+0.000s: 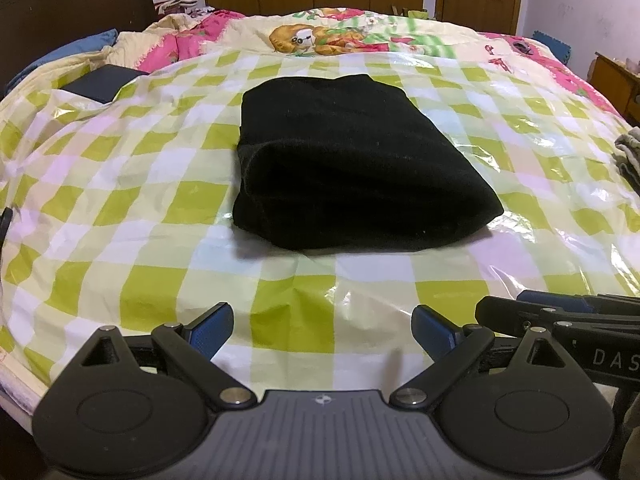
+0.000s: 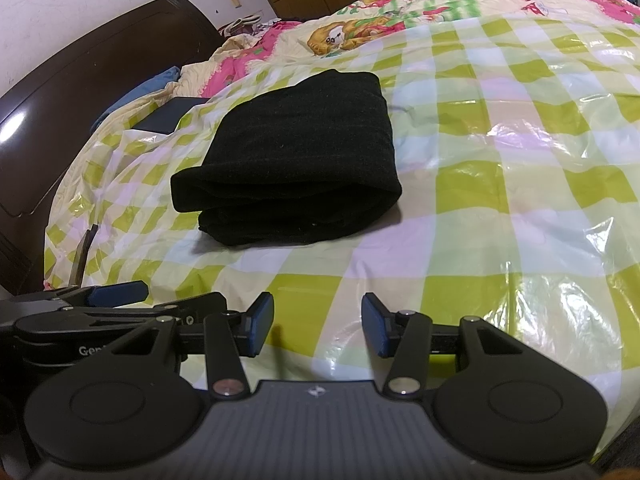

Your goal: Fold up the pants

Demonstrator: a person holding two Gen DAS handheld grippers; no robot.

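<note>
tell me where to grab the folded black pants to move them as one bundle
Probably the rounded fold edge of the black pants nearest the grippers, coming in low from the near side: the stacked layers meet there, so one pinch catches them all. Both grippers are open and clear.

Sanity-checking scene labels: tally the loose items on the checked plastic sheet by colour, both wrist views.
Black: 1, folded pants
Dark navy: 1, flat box at the sheet's far left edge
Grey: 1, bunched cloth at the right edge, cut off by the frame
Total: 3
Both grippers, left and right, are open, holding nothing.
</note>
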